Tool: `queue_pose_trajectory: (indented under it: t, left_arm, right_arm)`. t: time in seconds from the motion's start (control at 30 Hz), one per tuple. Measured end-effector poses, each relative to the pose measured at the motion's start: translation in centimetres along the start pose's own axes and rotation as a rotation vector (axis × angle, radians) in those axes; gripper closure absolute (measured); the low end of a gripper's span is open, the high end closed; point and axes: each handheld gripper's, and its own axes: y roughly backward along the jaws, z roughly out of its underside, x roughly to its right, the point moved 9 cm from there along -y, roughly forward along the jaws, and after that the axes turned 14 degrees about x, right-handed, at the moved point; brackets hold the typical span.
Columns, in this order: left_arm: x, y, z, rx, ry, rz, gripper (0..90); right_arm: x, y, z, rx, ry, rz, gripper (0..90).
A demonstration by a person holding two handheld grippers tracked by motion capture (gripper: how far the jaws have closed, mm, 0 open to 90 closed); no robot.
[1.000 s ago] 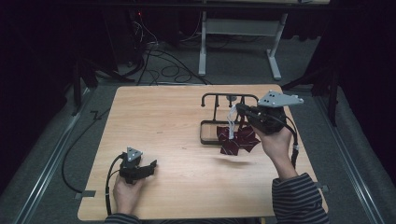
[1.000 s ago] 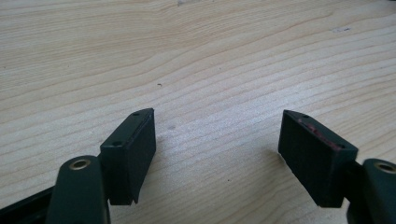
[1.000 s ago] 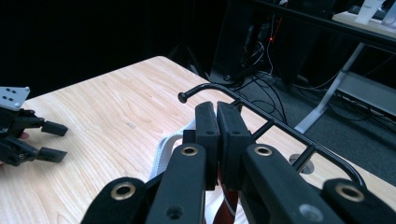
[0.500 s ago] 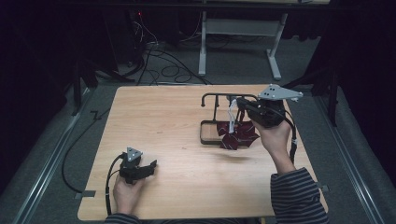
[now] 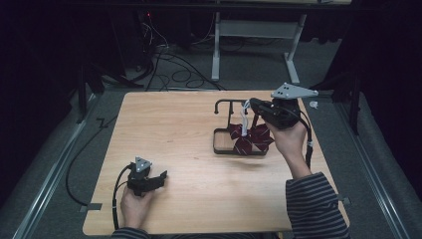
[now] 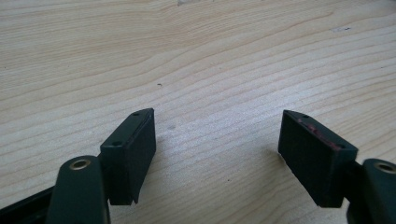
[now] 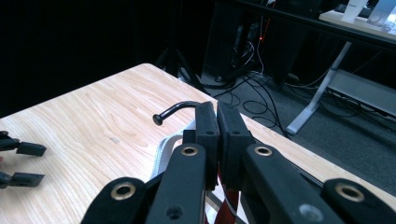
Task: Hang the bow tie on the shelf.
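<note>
Two hand-held grippers | right [image 5: 247, 107] clamps white strap [image 5: 244, 119] at rack [image 5: 224, 105] | left [image 5: 161, 178] wide, near table edge [image 5: 94, 219]

1. High view looks forward and down on the wooden table [image 5: 189, 149] from well above.
2. Left gripper view looks close down at the tabletop.
3. Right gripper view faces level across the same table toward floor cables [image 7: 261, 93].

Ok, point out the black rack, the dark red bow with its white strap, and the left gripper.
black rack [image 5: 223, 105]: high view, on its top bar's left bend.
dark red bow [image 5: 259, 135]: high view, on the right loop of the fabric.
left gripper [image 5: 160, 178]: high view, midway between its open fingers.
</note>
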Motion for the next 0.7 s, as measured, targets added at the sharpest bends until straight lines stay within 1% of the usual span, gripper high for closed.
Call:
queue_pose_trajectory:
  t: [0.07, 0.1, 0.13, 0.23, 0.3, 0.4, 0.53, 0.7]
  left_arm:
    - [0.0, 0.0, 0.0, 0.0, 0.0, 0.0, 28.2]
    - [0.0, 0.0, 0.0, 0.0, 0.0, 0.0, 28.2]
    - [0.0, 0.0, 0.0, 0.001, 0.001, 0.0, 28.2]
    - [0.0, 0.0, 0.0, 0.001, 0.001, 0.0, 28.1]
    - [0.0, 0.0, 0.0, 0.001, 0.001, 0.0, 28.1]
    - [0.0, 0.0, 0.0, 0.0, 0.0, 0.0, 28.1]
    - [0.1, 0.0, 0.0, -0.008, -0.017, -0.007, 28.1]
    - [0.0, 0.0, 0.0, -0.006, -0.011, -0.004, 28.2]
  right_arm:
    - [0.0, -0.2, 0.0, -0.002, 0.003, 0.0, 90.0]
    - [0.0, -0.6, 0.1, -0.009, 0.008, 0.001, 90.0]
    - [0.0, -0.8, 0.2, -0.014, 0.004, 0.003, 90.0]
    - [0.1, -1.3, 0.6, -0.026, 0.011, 0.003, 90.0]
    - [0.2, -1.6, 0.7, -0.031, 0.006, 0.007, 90.0]
    - [0.5, -1.9, 0.8, -0.035, 0.005, 0.011, 90.0]
    - [0.9, -2.2, 0.8, -0.036, -0.002, 0.018, 90.0]
    - [1.2, -2.6, 0.8, -0.042, -0.004, 0.026, 90.0]
